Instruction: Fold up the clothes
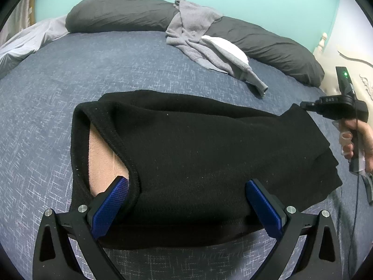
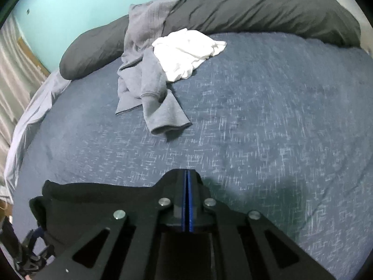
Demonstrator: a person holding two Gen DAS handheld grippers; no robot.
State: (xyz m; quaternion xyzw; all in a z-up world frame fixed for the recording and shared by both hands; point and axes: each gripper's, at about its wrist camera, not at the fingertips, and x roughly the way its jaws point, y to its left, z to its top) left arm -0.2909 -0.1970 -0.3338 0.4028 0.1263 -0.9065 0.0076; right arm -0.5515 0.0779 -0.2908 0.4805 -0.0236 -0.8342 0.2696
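Observation:
A black garment [image 1: 198, 151] with a pale pink lining [image 1: 102, 163] lies folded on the blue bedspread [image 1: 46, 98]. My left gripper [image 1: 186, 207] is open, its blue pads [image 1: 109, 207] set wide apart on either side of the garment's near edge. At the garment's far right corner sits my right gripper [image 1: 303, 105], held by a hand [image 1: 366, 140]. In the right wrist view its jaws [image 2: 187, 175] are shut with the pads together, and the black garment [image 2: 93, 200] runs up to the fingertips from the left. The pinched cloth itself is hidden under the tips.
A crumpled grey sweatshirt [image 1: 198, 35] [image 2: 144, 70] and a white garment [image 1: 228, 49] [image 2: 186, 51] lie farther up the bed. Dark grey pillows [image 1: 116, 11] [image 2: 268, 7] line the turquoise wall. A pale sheet [image 1: 21, 44] hangs off the left side.

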